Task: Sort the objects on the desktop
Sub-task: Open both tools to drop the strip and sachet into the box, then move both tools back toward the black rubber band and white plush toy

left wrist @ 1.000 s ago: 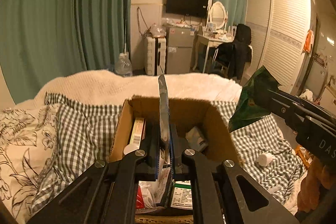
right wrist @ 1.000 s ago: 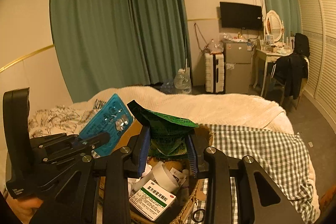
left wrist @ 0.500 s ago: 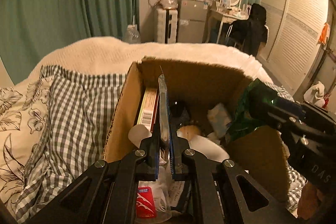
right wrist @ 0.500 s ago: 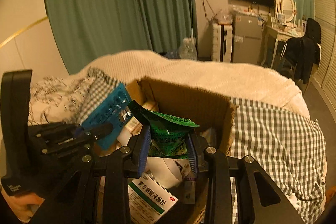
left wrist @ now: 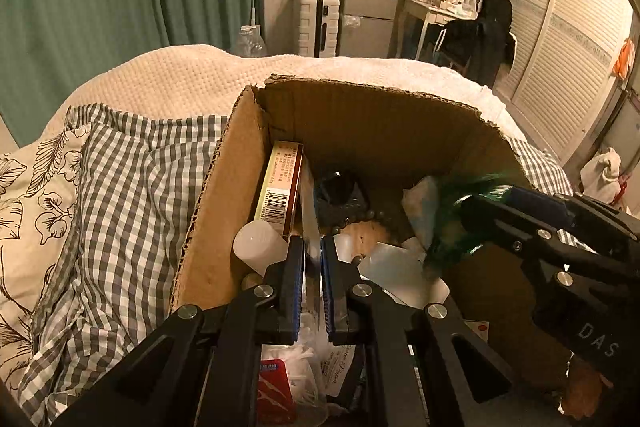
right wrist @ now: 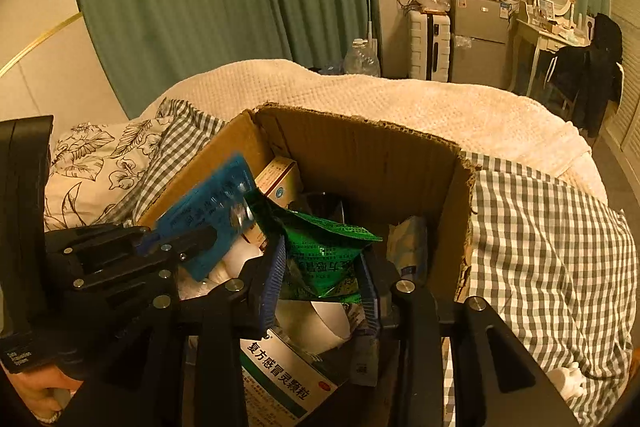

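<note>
An open cardboard box (left wrist: 360,123) (right wrist: 360,155) stands on the bed, partly filled. My left gripper (left wrist: 312,243) (right wrist: 200,237) hangs over its left side. A blue blister pack (right wrist: 204,203) sits between its pads, seen edge-on and blurred (left wrist: 310,211) in the left wrist view. The jaws are opening slightly. My right gripper (right wrist: 322,251) (left wrist: 468,215) is over the box's right half with a green sachet (right wrist: 320,235) (left wrist: 452,239) between its pads. These jaws are opening too. The sachet still spans the gap.
Inside the box lie a yellow and red carton (left wrist: 282,187), a white bottle (left wrist: 256,245), a white tape roll (right wrist: 316,323) and a green-striped medicine box (right wrist: 280,379). A checked blanket (left wrist: 132,187) and a floral pillow (left wrist: 28,195) surround the box. A hand (right wrist: 36,395) grips the left handle.
Both grippers have sunk and tipped down from above the box into its opening, carrying the blister pack and the sachet. Both items now look blurred.
</note>
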{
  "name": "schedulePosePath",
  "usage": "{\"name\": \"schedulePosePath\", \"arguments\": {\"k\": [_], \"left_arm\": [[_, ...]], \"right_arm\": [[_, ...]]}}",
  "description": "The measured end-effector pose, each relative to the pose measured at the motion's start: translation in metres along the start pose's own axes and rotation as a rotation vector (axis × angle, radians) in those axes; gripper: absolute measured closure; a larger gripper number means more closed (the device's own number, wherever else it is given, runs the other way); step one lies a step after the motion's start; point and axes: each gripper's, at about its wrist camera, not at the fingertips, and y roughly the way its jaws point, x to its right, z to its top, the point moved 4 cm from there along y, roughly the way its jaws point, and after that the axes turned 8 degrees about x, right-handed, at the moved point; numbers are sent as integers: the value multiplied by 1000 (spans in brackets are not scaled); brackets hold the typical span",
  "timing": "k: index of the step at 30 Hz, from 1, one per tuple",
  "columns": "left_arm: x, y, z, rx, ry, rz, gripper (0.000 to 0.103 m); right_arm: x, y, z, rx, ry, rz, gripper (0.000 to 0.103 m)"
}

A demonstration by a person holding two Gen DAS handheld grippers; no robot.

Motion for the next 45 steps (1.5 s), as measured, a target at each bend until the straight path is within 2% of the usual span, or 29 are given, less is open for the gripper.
{"name": "schedulePosePath", "arguments": {"k": [1, 3, 5, 13, 15, 17, 21, 27, 30, 35, 42, 43, 45], "left_arm": [[-1, -1, 1, 0, -1, 1, 90], [-1, -8, 3, 6, -11, 1, 83], [0, -18, 9, 21, -19, 6, 72], [7, -71, 31, 105, -21, 8, 69], [11, -86, 35, 128, -17, 6, 67], [16, -102, 40, 153, -13, 5, 59], [24, -134, 48, 204, -3, 9, 58], [40, -181, 60, 294, 19, 24, 47], [48, -200, 63, 336, 22, 28, 36], [59, -227, 68, 387, 26, 30, 23], [77, -262, 70, 449, 49, 40, 7], [78, -266, 70, 459, 47, 43, 2], [86, -276, 68, 479, 43, 41, 0]], "right_arm": [[0, -2, 1, 3, 3, -2, 61], [-1, -9, 4, 13, 9, 4, 55], [-2, -19, 8, 33, 6, -3, 55], [2, -81, 33, 137, 25, -14, 55], [1, -96, 38, 159, 25, -15, 55], [-1, -111, 42, 180, 22, -14, 55], [-5, -140, 48, 220, 15, -16, 55], [-9, -184, 55, 281, 5, -13, 51], [-8, -207, 59, 314, 0, -18, 50], [-3, -239, 63, 359, 1, -28, 42], [8, -281, 66, 445, 7, -64, 12], [10, -288, 66, 463, 7, -74, 9], [15, -299, 66, 484, 6, -90, 6]]}}
